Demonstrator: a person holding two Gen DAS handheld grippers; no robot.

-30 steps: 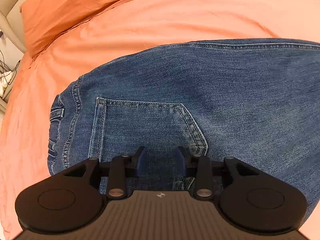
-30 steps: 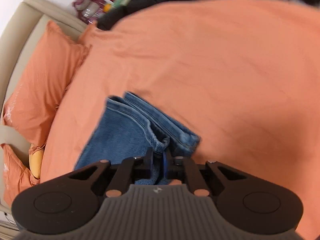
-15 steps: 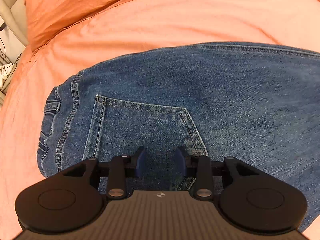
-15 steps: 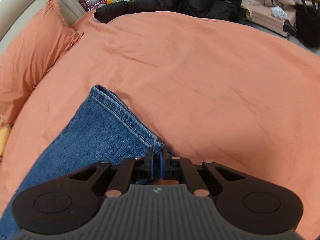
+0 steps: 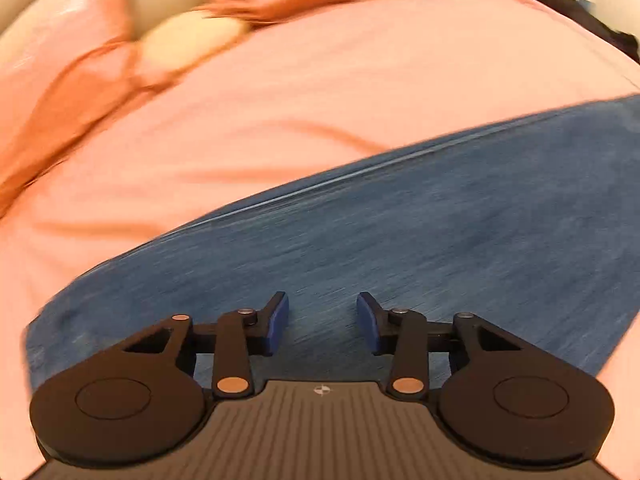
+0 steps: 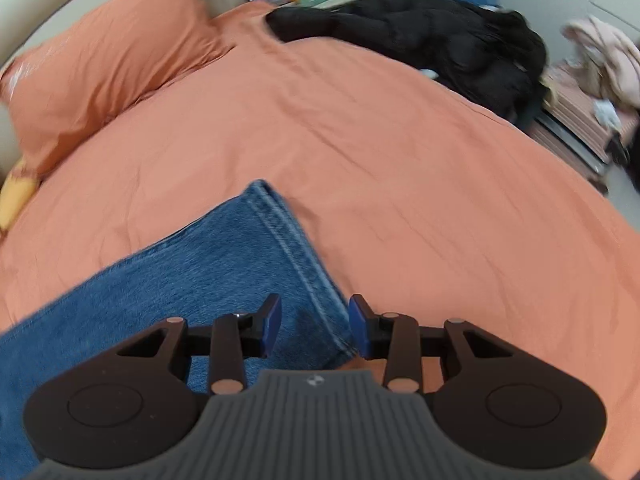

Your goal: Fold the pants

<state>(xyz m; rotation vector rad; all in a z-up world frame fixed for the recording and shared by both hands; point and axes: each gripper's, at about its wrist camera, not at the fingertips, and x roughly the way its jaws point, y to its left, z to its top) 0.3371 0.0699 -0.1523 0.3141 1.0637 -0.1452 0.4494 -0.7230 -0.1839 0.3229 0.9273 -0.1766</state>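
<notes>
- One pair of jeans (image 6: pixel 192 276) lies flat on the orange bed (image 6: pixel 400 184), filling the lower left of the right wrist view; its stitched hem runs down toward frame centre.
- Right gripper (image 6: pixel 315 327): fingers have just been opening and stand apart, the hem corner between them, neither pad pressing it.
- Left gripper (image 5: pixel 322 325): fingers parted over blurred denim (image 5: pixel 400 220) at lower centre, gripping nothing.
- Two orange pillows (image 6: pixel 100 76) show at upper left, one mostly hidden at the edge.
- One black jacket (image 6: pixel 420 40) sits at upper right.
</notes>
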